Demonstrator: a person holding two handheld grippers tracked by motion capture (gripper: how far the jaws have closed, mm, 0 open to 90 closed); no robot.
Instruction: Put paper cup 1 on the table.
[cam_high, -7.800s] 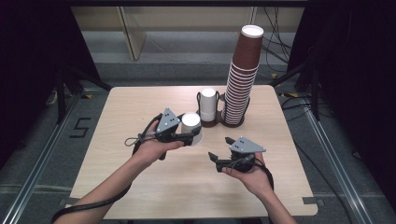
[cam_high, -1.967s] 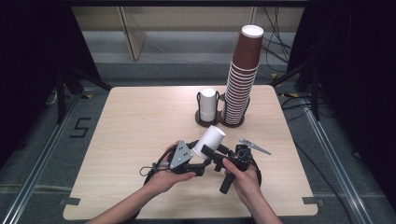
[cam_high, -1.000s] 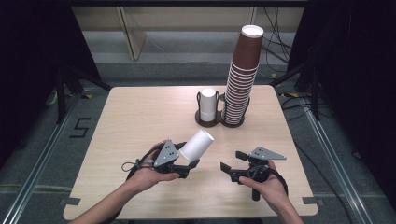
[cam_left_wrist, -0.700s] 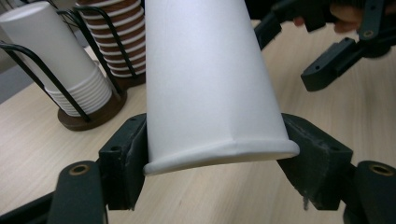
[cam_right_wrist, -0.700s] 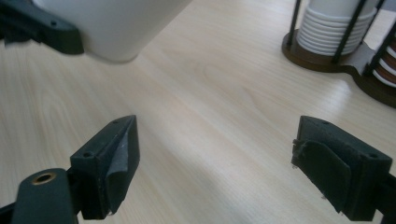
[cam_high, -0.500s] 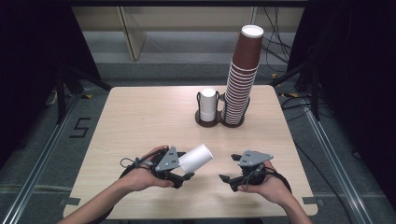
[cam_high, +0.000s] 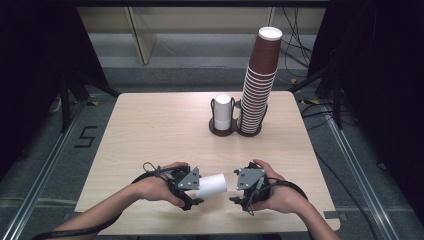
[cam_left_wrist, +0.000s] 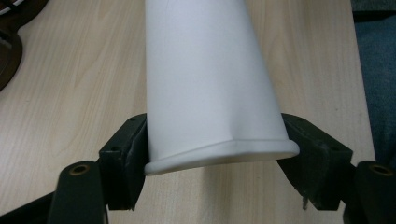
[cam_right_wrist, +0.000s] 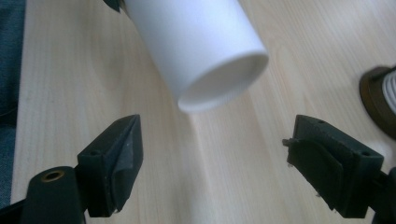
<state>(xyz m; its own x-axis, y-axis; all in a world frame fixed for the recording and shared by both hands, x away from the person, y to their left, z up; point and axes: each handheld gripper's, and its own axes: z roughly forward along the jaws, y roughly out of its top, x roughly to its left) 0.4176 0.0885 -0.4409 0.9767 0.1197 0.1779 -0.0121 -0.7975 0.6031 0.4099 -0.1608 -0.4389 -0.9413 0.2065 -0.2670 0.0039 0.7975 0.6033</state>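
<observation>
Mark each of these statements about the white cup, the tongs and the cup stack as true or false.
1. The left tongs clamp the white cup near its rim. True.
2. The right tongs are closed on the cup's base. False: their jaws stand apart, with the base ahead of them and untouched; they have just been closing somewhat.
3. The cup stands upright on the table. False: it is held on its side, above the tabletop.
4. A tall stack of brown cups stands at the far side of the table. True.
5. The holder beside the stack is empty. False: a white cup sits in it.
</observation>
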